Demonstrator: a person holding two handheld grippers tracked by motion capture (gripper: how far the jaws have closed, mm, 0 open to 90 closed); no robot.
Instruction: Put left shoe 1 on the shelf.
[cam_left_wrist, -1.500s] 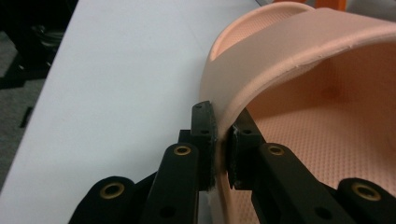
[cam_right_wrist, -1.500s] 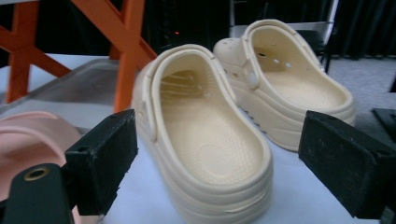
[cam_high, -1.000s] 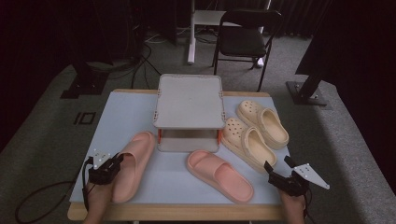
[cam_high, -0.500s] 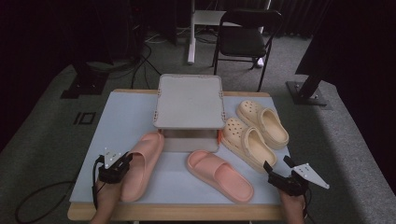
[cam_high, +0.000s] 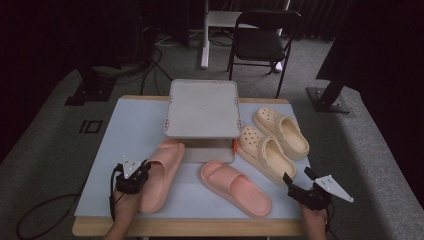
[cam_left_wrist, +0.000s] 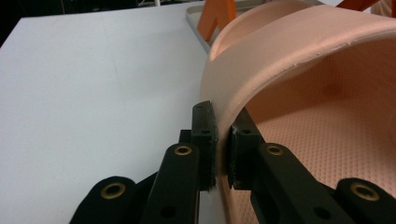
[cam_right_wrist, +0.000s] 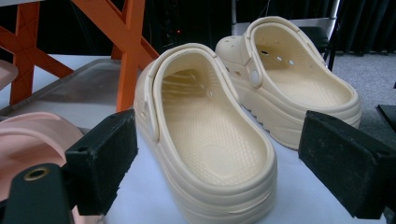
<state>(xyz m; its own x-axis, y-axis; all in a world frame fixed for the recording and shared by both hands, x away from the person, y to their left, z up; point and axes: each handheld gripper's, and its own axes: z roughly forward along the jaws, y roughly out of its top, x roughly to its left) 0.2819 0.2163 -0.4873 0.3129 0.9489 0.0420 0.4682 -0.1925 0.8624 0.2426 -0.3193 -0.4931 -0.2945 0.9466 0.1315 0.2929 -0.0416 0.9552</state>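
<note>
A pink slide (cam_high: 164, 167) lies at the table's front left, its toe near the low grey rack (cam_high: 202, 107). My left gripper (cam_high: 144, 166) is shut on this slide's side wall; in the left gripper view the pads (cam_left_wrist: 205, 140) pinch the pink edge (cam_left_wrist: 299, 70) between them (cam_left_wrist: 219, 140). The second pink slide (cam_high: 235, 187) lies at the front middle. My right gripper (cam_high: 298, 176) stands open near the front right edge, with nothing between its jaws. In the right gripper view its open jaws (cam_right_wrist: 224, 163) face the heel of the near cream clog (cam_right_wrist: 205, 140).
Two cream clogs (cam_high: 265, 152) (cam_high: 282, 130) lie side by side right of the rack. The rack has orange legs (cam_right_wrist: 128, 56) and a tray under it. A black chair (cam_high: 262, 42) stands beyond the table. The light table top (cam_high: 130, 130) is bare at the left.
The left gripper has slid to the right and a little toward the rack, taking the pink slide with it. The right gripper has stayed in place.
</note>
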